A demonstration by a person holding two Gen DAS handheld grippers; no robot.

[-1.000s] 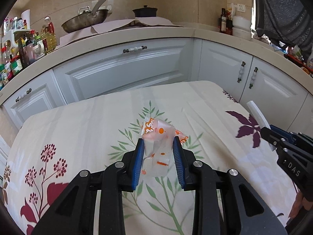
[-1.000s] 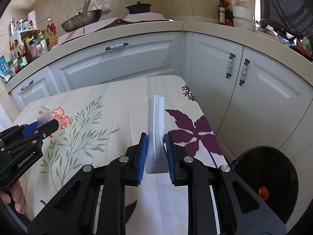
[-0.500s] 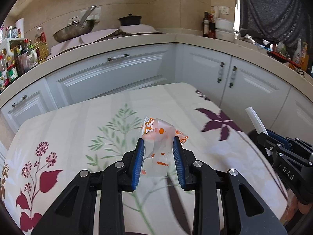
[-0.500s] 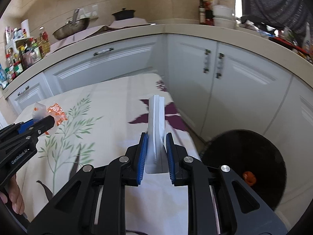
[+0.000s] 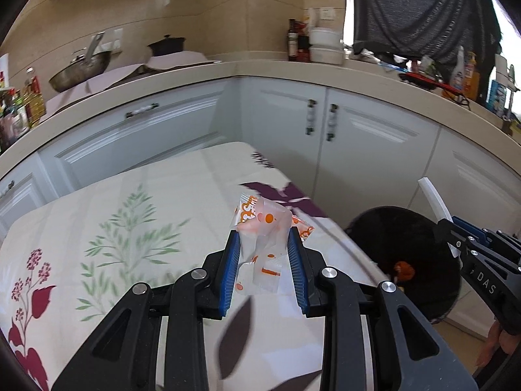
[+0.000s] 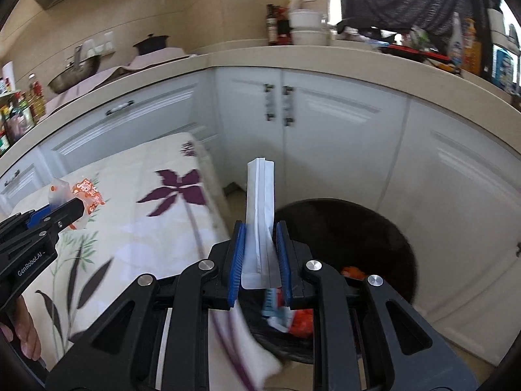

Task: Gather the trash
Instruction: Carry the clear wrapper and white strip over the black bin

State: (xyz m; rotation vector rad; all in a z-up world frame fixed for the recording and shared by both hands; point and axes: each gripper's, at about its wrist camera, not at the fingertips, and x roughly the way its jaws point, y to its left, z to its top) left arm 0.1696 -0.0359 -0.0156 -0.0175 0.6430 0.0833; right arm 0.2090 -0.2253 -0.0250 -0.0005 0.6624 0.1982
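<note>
Crumpled clear orange-printed wrapper [image 5: 262, 241] upright in tongs; flat white pouch [image 6: 260, 215] upright above black bin [image 6: 358, 228].

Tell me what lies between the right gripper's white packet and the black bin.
Nothing: in the right wrist view the white packet hangs over the black bin.

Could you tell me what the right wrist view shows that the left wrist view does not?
Only the right wrist view shows the white wrapper's full face between the right gripper's pads, plus blue and red trash in the black bin. Only the left wrist view shows the orange-printed wrapper head-on in the left gripper. Both show both wrappers, the bin and the floral tablecloth.
</note>
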